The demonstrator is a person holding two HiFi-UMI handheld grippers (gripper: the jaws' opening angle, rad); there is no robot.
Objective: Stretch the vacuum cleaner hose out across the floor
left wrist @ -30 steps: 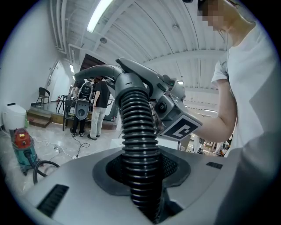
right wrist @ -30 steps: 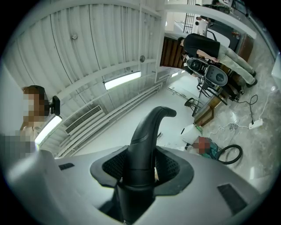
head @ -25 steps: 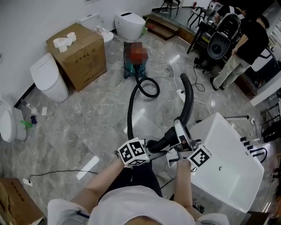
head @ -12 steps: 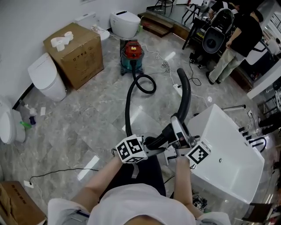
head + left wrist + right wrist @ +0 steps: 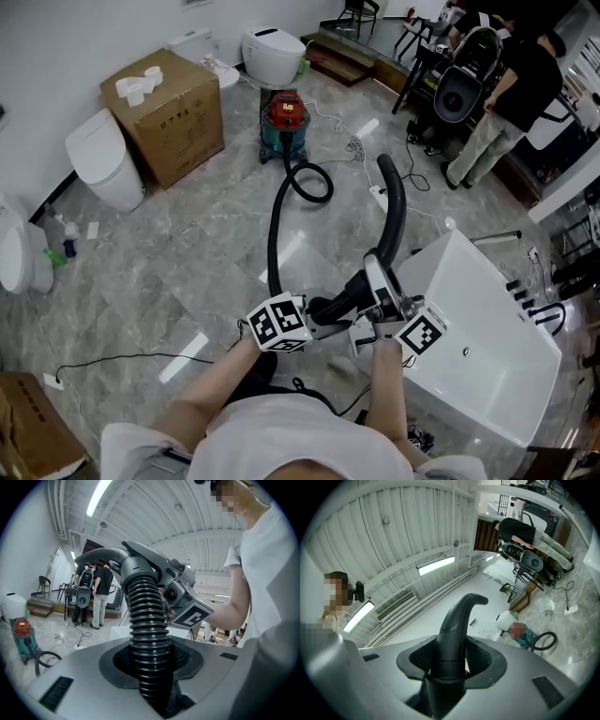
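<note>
two grippers meet low in the middle of the head view, side by side and both closed on the vacuum's black tubing. the left gripper (image 5: 321, 313) has its jaws pressed narrow on the ribbed hose (image 5: 275, 234), just short of the smooth grey cuff where the ribs end. the right gripper (image 5: 382, 298) sits just to the right of it. its jaws clamp the rigid curved handle (image 5: 397, 211), which arcs up the frame to a free end in the air right of centre.

from the left gripper the hose climbs the frame in a long bow. it curls into one loop on the grey marble floor (image 5: 178, 272), then reaches the vacuum cleaner (image 5: 284, 122), a small red-topped teal canister at upper centre. so the hose is bowed and looped, not lying straight.

a cardboard box (image 5: 173, 112) stands upper left of the canister, with a white toilet (image 5: 103, 164) beside it. a white tub (image 5: 487, 366) fills the lower right, close to the right gripper. a person (image 5: 514, 98) in dark clothes stands at the upper right edge, well apart from the hose.
</note>
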